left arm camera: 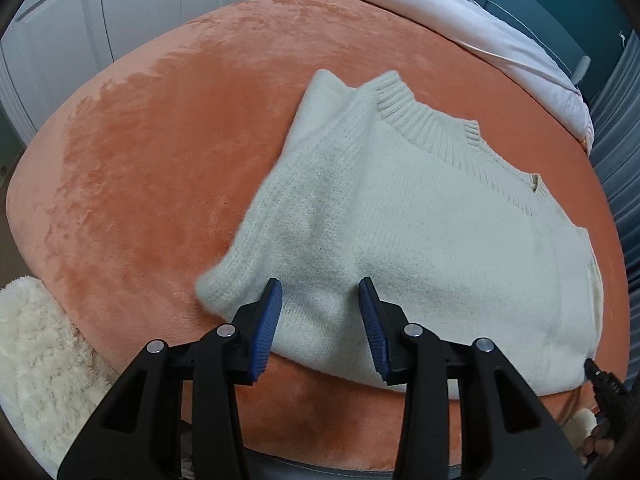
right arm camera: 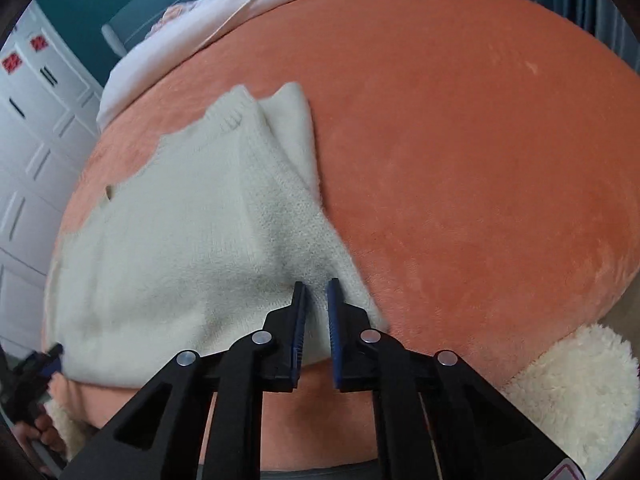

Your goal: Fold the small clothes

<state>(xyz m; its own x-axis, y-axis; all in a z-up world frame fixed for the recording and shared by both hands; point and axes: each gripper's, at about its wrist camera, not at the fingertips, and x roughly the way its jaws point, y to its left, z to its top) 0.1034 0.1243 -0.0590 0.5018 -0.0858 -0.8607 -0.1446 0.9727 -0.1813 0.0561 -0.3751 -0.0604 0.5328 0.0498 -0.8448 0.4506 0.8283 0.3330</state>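
Left tongs [left arm camera: 320, 292] spread wide, blue pads over near hem of cream knit sweater [left arm camera: 400, 216], gripping nothing. Right tongs [right arm camera: 317, 292] narrowed, small gap between pads, sweater edge [right arm camera: 180, 240] bunched between them; firm pinch cannot be told. Sweater lies on orange plush blanket [left arm camera: 168, 152], ribbed neckline [left arm camera: 440, 132] toward 1 o'clock in left view. Fluffy white fabric [left arm camera: 36, 356] at 8 o'clock.

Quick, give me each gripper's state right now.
Left gripper: jaws open, holding nothing, over the cream sweater.
Right gripper: jaws nearly together at the sweater's edge; a grip cannot be told.
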